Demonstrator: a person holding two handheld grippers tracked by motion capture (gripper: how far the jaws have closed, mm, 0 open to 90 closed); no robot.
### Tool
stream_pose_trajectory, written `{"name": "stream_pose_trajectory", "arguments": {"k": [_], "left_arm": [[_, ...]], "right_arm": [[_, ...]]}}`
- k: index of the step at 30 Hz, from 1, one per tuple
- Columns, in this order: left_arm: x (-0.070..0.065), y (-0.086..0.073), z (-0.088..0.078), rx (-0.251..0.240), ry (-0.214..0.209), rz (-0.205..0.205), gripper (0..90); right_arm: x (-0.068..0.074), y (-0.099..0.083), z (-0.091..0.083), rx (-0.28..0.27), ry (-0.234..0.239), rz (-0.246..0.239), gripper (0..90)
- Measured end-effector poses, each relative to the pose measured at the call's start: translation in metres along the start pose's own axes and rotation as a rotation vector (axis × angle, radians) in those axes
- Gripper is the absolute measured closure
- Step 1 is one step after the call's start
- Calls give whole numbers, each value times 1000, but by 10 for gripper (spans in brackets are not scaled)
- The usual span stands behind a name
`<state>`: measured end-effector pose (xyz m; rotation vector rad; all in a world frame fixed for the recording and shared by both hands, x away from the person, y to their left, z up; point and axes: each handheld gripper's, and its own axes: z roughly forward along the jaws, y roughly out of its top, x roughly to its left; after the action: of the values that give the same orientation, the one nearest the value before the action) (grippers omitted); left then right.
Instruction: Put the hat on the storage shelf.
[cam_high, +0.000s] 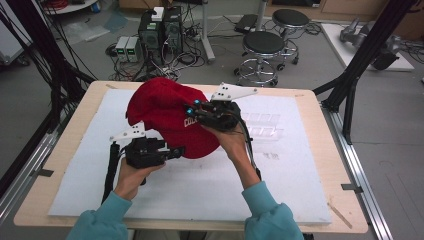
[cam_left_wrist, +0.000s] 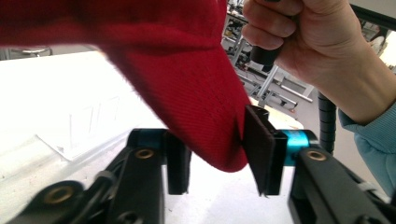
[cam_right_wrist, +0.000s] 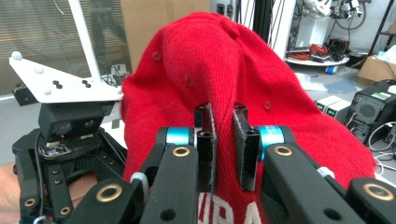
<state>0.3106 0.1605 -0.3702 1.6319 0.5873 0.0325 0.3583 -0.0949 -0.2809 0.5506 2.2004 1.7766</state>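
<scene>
A red cap (cam_high: 167, 115) is held up above the white sheet (cam_high: 300, 185) on the bench (cam_high: 320, 105), near the bench's middle, with white letters on its front. The right hand-held gripper (cam_right_wrist: 223, 149) pinches a fold of the cap's fabric tight between its jaws, at about 3 o'clock on the cap in the high view. The left hand-held gripper (cam_left_wrist: 217, 161) sits at the cap's 6 o'clock edge; a rounded red edge of the cap hangs between its jaws, its right pad against the fabric, and whether its left pad touches I cannot tell. A clear plastic tray (cam_high: 262, 125) lies on the sheet at 3 o'clock from the cap.
</scene>
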Motion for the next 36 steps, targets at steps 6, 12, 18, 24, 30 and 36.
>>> {"name": "stream_pose_trajectory", "arguments": {"k": [6, 12, 18, 24, 30, 36], "left_arm": [[-1, 1, -2, -11, -21, 16, 748], [-3, 2, -3, -16, -26, 38, 838], [-4, 2, -2, 13, 13, 53, 845], [-5, 5, -3, 35, 56, 88, 850], [-7, 11, -2, 53, 98, 139, 850], [-8, 21, -2, 80, 158, 193, 850]], "right_arm": [[-1, -3, -2, -3, 6, -11, 805], [-2, -5, -3, 0, 1, -10, 762], [0, -7, -5, -2, -26, -22, 567], [-3, -8, -7, 6, -94, 11, 222], [-7, -10, -13, 34, -138, 27, 112], [-8, -12, -23, 67, -170, 12, 112]]}}
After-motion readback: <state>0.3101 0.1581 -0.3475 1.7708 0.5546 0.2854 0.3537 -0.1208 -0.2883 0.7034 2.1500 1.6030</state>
